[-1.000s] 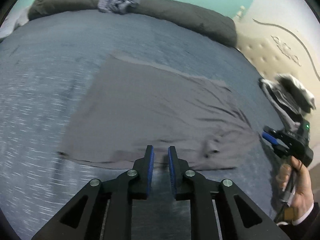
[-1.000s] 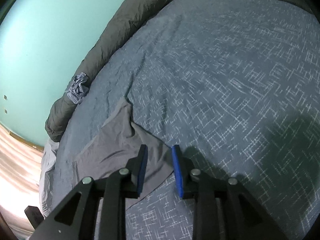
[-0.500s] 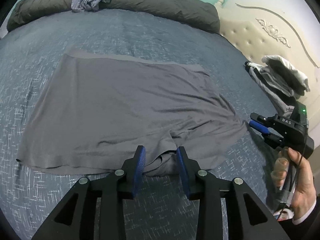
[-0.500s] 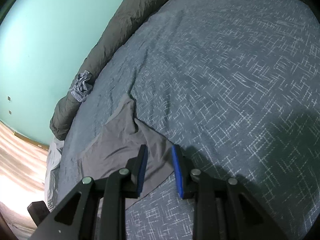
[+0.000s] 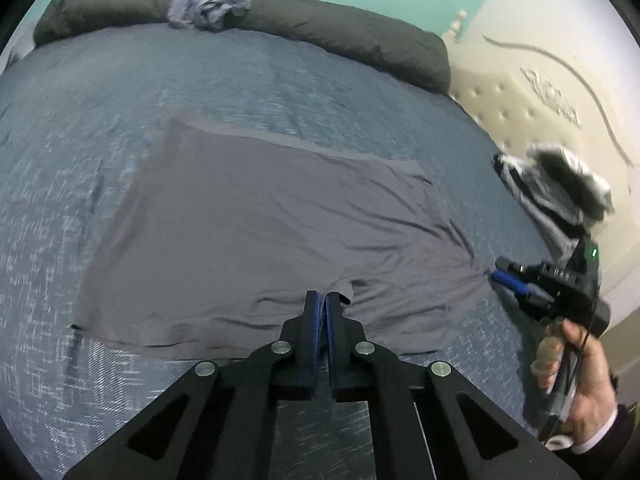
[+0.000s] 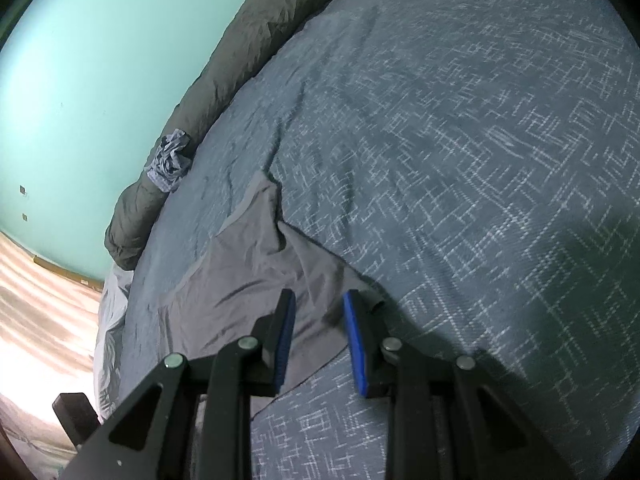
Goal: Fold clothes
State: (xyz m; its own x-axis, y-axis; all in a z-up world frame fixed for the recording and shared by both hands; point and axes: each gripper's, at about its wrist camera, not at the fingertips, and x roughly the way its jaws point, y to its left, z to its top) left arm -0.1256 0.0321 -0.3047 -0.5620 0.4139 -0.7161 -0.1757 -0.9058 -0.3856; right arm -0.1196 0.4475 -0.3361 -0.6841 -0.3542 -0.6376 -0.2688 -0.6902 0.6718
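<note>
Grey shorts (image 5: 260, 220) lie spread flat on the blue patterned bedspread (image 5: 80, 128), waistband at the far side. My left gripper (image 5: 322, 300) is at the near hem, at the notch between the two legs. Its blue pads are pressed together and the fabric edge rises into them. In the right wrist view my right gripper (image 6: 318, 304) stands open low over the right leg corner of the shorts (image 6: 248, 272), fabric lying under and between its fingers. The left wrist view also shows the right gripper (image 5: 508, 280) and the hand (image 5: 576, 380) holding it.
A rolled dark grey duvet (image 5: 320, 28) runs along the far bed edge with a crumpled blue-grey garment (image 5: 208, 4) on top. A pile of clothes (image 5: 560, 192) lies beside the cream headboard (image 5: 540, 100). The floor (image 6: 40, 280) drops off past the bed's left side.
My left gripper went from open around the notch of the shorts to shut there. The right gripper stayed open over the same corner, shifting only slightly.
</note>
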